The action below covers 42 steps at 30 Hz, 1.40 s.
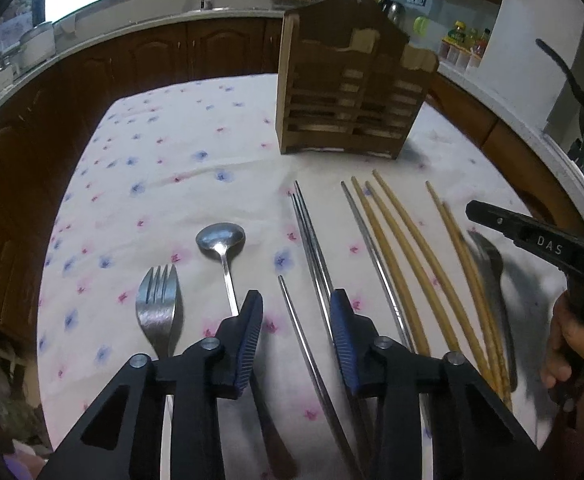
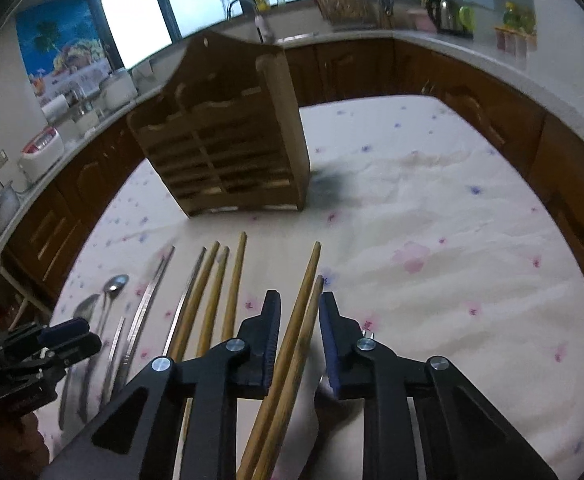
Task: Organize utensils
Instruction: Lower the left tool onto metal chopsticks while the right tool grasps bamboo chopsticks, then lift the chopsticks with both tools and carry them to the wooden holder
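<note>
Our right claw (image 2: 297,304), fingers apart, straddled two wooden chopsticks (image 2: 296,320) lying lengthwise toward the wooden rack (image 2: 228,140); our left claw (image 1: 296,304) hung spread.

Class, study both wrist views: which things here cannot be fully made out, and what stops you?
- Fork: handle hidden behind the left hand-held gripper, left wrist view.
- Wooden chopstick pair: lower ends cut off by the frame edge, right wrist view.
- Utensil holder: compartment contents too dark, both views.
</note>
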### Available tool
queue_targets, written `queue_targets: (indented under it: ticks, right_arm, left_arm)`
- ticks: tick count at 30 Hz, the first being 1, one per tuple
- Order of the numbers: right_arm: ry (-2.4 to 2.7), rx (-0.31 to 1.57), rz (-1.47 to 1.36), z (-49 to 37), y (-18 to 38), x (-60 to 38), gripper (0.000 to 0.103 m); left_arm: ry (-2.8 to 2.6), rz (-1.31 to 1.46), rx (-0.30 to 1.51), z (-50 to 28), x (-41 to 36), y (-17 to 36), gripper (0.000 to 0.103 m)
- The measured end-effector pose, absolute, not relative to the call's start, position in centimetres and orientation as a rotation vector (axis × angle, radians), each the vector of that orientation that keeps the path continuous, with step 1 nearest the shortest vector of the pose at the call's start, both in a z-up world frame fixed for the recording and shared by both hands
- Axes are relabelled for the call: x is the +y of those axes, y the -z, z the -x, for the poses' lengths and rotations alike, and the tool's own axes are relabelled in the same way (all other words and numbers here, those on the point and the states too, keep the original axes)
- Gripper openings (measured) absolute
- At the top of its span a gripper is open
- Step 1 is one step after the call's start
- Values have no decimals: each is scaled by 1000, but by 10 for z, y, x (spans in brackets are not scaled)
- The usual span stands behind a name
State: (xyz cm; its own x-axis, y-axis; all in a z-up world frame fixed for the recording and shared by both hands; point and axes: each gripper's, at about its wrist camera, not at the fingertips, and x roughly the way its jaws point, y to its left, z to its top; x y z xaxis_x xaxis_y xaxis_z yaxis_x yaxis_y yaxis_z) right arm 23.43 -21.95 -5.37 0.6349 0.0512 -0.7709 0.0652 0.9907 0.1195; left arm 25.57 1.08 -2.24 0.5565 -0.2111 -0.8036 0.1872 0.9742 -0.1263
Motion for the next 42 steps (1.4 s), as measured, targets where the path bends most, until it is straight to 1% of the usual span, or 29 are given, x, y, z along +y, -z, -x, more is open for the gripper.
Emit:
queue_targets:
  ticks: [4, 8, 14, 18, 25, 26, 27, 32, 36, 42]
  right_arm:
    - [18, 921, -136, -242, 65, -222, 17]
    - [18, 961, -133, -248, 76, -225, 14]
    - [11, 975, -109, -253, 79, -228, 10]
    - [20, 1000, -54, -260, 78, -222, 10]
    - [4, 1004, -72, -264, 78, -225, 11]
    - [3, 1002, -74, -264, 78, -225, 10]
    - [5, 999, -76, -265, 79, -223, 9]
    - [-11, 963, -152, -260, 75, -226, 7]
    - [-26, 899, -177, -247, 56, -225, 5]
    - [-52, 830, -188, -228, 29, -219, 5]
  left_arm:
    - [233, 9, 982, -270, 5, 33, 28]
    - [242, -24, 1022, -277, -2, 45, 18]
    - [238, -73, 1018, -279, -10, 47, 15]
    - [247, -58, 1026, -279, -10, 47, 14]
    - [254, -79, 1022, -276, -9, 46, 14]
    - [253, -79, 1018, -276, -9, 46, 12]
    - [251, -80, 1016, -275, -9, 46, 7]
    - [259, -35, 1009, -271, -5, 43, 5]
    - [257, -21, 966, -261, 0, 33, 5]
    - [265, -2, 911, -242, 8, 12, 4]
